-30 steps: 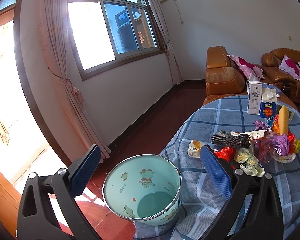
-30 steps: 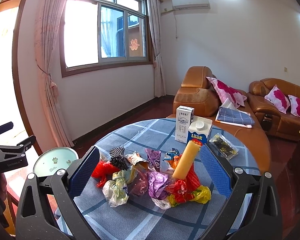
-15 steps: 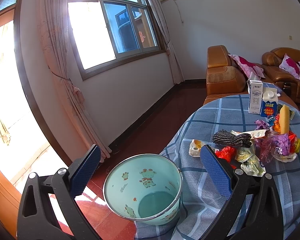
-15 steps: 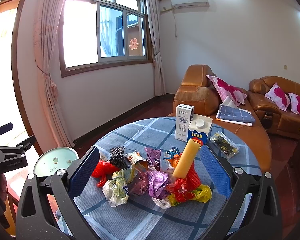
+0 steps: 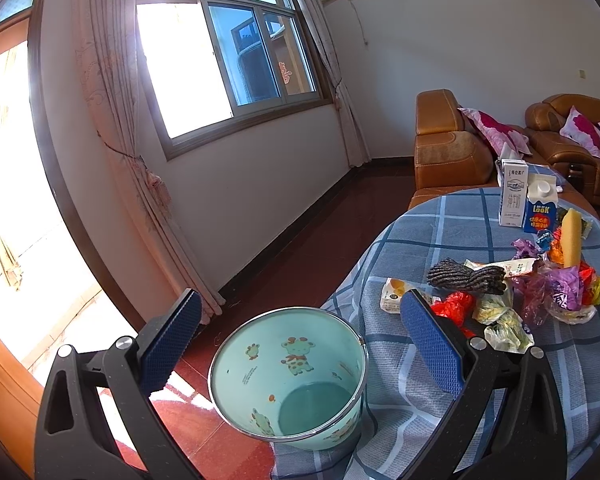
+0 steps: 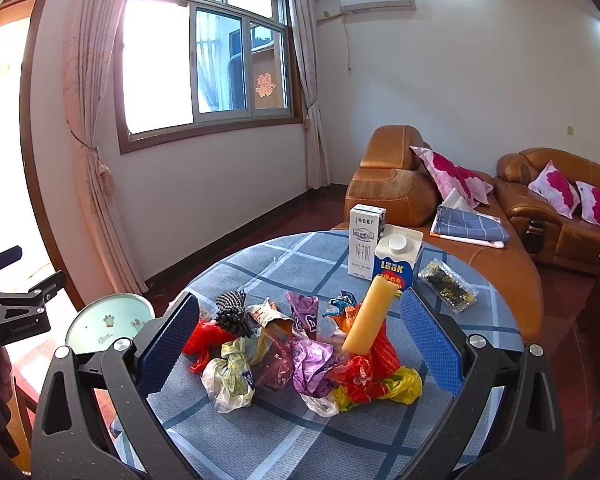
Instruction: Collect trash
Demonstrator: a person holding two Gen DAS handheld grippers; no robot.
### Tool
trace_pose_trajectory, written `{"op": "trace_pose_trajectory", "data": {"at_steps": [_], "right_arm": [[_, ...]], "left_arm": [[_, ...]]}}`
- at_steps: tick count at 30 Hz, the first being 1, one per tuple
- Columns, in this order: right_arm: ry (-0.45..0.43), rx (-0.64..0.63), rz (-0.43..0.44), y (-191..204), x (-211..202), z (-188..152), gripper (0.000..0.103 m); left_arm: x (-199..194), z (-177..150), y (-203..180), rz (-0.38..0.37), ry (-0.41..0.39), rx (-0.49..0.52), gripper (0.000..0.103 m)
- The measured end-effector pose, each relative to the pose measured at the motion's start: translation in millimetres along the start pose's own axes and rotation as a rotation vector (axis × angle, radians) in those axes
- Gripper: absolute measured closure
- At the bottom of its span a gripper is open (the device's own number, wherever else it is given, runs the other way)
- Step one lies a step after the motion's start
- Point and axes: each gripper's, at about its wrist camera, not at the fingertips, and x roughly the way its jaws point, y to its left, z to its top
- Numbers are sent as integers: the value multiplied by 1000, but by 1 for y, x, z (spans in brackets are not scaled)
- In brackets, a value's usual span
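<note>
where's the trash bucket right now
The mint-green bucket stands beside the round table's near-left edge, centred between the open left claw's fingers in the left wrist view; the right wrist view shows it far left.

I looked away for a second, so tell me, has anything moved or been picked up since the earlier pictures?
Almost nothing. The left gripper still hangs open over the bucket, the right gripper still open facing the trash pile; both views drift only slightly. Nothing was grasped or released, and the cartons and table are unchanged.
</note>
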Motion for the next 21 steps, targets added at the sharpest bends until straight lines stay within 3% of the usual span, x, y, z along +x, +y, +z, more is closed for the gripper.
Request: {"op": "trace_pose_trajectory", "data": {"at_steps": [9,21], "right_arm": [[12,16,-7,-5,2,-2,4],[57,57,-69,-36,18,-21,4]], "left_arm": [[4,-5,4,5,10,6,6],[24,-12,-20,-10,60,32,6]]}}
